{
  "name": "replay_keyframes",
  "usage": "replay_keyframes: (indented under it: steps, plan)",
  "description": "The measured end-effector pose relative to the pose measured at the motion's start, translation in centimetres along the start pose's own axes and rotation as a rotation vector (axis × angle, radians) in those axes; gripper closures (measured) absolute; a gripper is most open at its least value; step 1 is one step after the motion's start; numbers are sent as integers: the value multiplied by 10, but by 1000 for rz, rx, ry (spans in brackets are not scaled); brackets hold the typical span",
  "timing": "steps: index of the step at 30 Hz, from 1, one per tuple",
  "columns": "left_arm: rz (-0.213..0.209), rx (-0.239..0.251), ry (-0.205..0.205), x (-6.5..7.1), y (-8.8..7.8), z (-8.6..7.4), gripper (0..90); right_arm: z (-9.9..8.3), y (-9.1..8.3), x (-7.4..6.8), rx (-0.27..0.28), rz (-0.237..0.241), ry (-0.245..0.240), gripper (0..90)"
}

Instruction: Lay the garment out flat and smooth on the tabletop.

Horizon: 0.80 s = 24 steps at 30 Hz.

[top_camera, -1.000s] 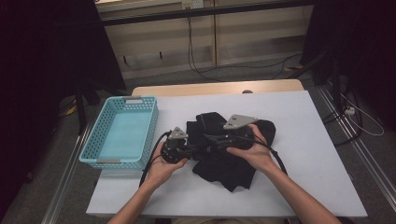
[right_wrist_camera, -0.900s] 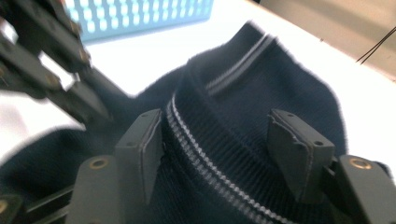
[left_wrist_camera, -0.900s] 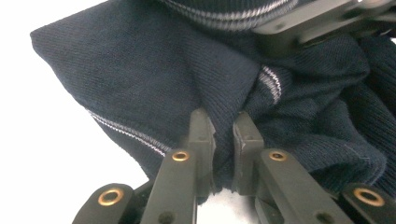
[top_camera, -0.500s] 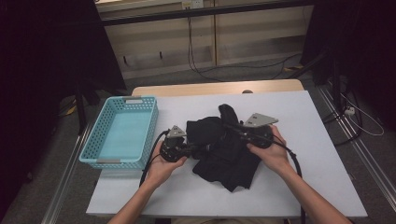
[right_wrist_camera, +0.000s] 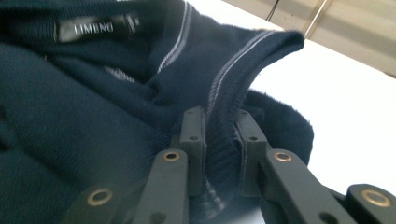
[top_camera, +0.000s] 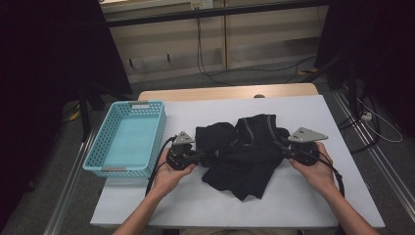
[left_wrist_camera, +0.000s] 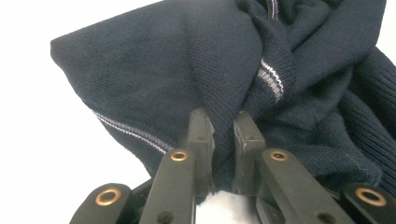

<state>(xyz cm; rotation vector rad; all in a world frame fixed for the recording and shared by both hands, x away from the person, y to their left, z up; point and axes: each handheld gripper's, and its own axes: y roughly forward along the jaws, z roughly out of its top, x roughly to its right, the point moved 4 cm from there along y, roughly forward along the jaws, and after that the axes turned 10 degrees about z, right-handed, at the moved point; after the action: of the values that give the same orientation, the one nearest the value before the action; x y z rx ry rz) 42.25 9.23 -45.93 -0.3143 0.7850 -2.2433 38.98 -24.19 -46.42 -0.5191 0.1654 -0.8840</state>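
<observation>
1. The dark knit garment (top_camera: 244, 152) lies bunched on the white surface (top_camera: 313, 205), stretched between the two tools.
2. The left tool (top_camera: 199, 155) is clamped on a fold of the garment (left_wrist_camera: 224, 93) at its left edge; the fabric sits pinched between the jaws.
3. The right tool (top_camera: 283, 147) has just been closing and is now clamped on a ribbed hem with pale stripes (right_wrist_camera: 219, 140), at the garment's right edge.
4. A sewn label (right_wrist_camera: 95, 28) shows beyond the right tool's jaws, up and to their left.
5. A turquoise basket (top_camera: 100, 161) stands on the surface just outside the left tool, apart from the garment.
</observation>
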Motion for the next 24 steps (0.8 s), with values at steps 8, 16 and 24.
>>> replay_keyframes:
  steps: [8, 16, 24]
  plan:
    - [-38, 11, 17, 5, -6, 0, 800, -30, -20, 4, -86, -40, 24, 791]
    - [-27, 21, 39, 7, -5, 1, 563, -31, -21, 4, -32, 5, 20, 653]
    - [-12, 48, 17, -3, -14, 10, 513, -8, -26, 17, 49, -34, 19, 428]
